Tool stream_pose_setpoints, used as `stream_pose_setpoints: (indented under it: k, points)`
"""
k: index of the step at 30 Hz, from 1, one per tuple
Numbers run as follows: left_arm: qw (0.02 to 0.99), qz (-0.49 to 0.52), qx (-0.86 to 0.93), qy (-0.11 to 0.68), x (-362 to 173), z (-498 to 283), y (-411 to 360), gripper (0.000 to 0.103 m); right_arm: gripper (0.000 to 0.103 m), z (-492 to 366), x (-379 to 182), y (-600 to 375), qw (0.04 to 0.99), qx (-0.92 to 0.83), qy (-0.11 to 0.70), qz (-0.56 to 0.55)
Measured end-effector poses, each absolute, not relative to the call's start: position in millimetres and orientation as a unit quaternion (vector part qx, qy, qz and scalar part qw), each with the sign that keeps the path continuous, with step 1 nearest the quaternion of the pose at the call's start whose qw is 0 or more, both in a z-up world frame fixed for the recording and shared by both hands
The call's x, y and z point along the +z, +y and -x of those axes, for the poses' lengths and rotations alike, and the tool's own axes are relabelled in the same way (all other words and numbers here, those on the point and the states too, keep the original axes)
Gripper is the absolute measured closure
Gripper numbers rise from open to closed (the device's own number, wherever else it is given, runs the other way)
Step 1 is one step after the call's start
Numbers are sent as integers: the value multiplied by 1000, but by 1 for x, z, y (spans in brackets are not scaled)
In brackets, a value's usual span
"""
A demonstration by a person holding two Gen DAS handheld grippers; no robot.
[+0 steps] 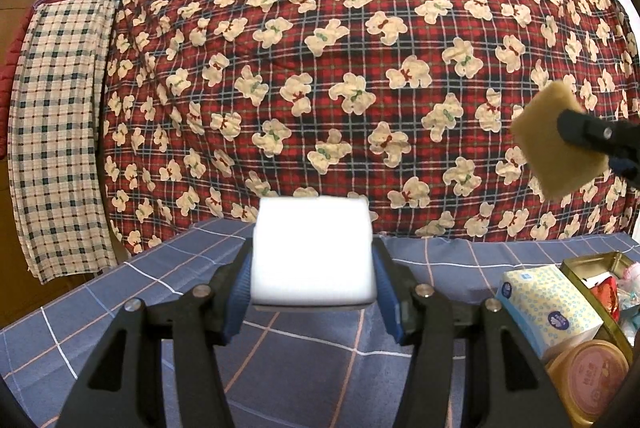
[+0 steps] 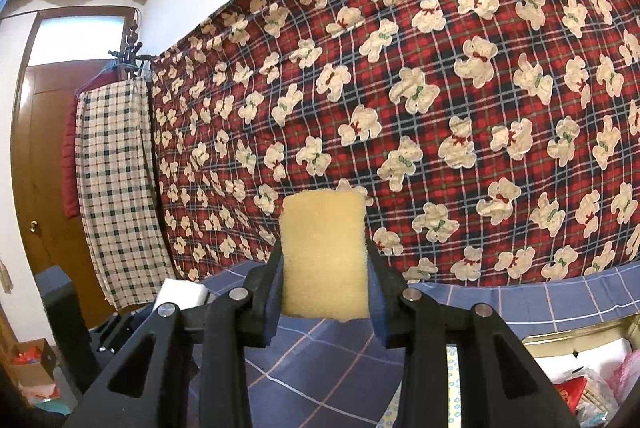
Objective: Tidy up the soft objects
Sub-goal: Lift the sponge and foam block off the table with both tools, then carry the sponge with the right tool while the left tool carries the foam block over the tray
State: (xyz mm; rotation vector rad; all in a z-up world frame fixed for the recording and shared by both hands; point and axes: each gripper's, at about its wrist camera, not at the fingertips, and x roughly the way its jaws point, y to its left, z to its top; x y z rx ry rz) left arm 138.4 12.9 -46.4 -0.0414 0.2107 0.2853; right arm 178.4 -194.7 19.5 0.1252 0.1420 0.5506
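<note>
My left gripper [image 1: 314, 270] is shut on a white foam block [image 1: 314, 248], held above the blue checked tablecloth [image 1: 120, 308]. My right gripper [image 2: 325, 276] is shut on a yellow sponge [image 2: 324, 248], upright between the pads. In the left wrist view the same yellow sponge [image 1: 554, 136] hangs at the right, higher than the white block, with a black finger [image 1: 588, 132] of the right gripper across it. The white foam block [image 2: 182, 294] shows low on the left in the right wrist view.
A gold tin [image 1: 592, 264] with mixed items sits at the table's right, beside a tissue pack [image 1: 548, 304] and a round lidded tub [image 1: 596, 380]. A red bear-print cloth [image 1: 360, 68] hangs behind the table. A checked cloth [image 1: 60, 128] hangs at the left by a wooden door [image 2: 44, 168].
</note>
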Motion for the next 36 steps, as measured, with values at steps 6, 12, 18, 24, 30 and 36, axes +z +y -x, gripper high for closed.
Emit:
stream_pose_setpoints:
  k: [6, 12, 18, 24, 30, 36]
  points:
    - [984, 15, 150, 99, -46, -137, 10, 49, 64, -175, 23, -198, 959, 270, 63, -67]
    - [984, 28, 142, 105, -44, -135, 5, 49, 64, -168, 26, -203, 961, 265, 47, -65]
    - [985, 53, 111, 121, -35, -135, -10, 49, 64, -158, 32, -209, 965, 255, 36, -53]
    - [986, 65, 83, 132, -19, -137, -25, 49, 64, -141, 44, -213, 968, 247, 27, -25]
    - [988, 62, 43, 137, -3, -134, -50, 49, 64, -132, 48, -231, 974, 223, 33, -7]
    - [990, 50, 13, 133, 10, -132, -78, 49, 64, -128, 51, -258, 980, 194, 51, -7]
